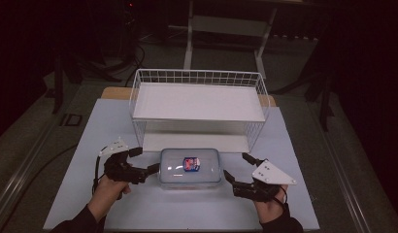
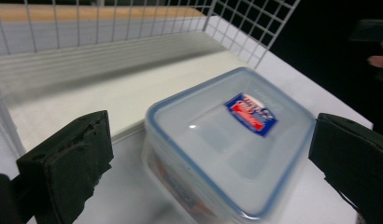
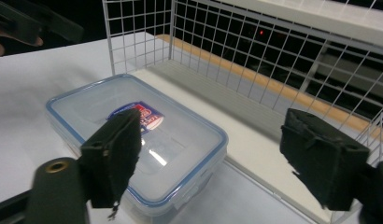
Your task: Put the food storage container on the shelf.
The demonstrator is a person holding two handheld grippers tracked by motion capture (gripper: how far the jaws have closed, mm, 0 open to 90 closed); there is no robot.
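Observation:
A clear plastic container with a blue-rimmed lid and a red and blue label lies on the white table, just in front of the wire rack. My left gripper stands open at the container's left side, one fingertip close to its edge. My right gripper stands open just off its right side, apart from it. In the left gripper view the container lies ahead between the wide-apart jaws of the left gripper. In the right gripper view the container sits low and left, partly behind one jaw of the right gripper.
The white wire rack has an upper shelf and a low bottom shelf right behind the container. The white table board ends at the front near the person's hands. A dark floor with cables and a frame lies beyond.

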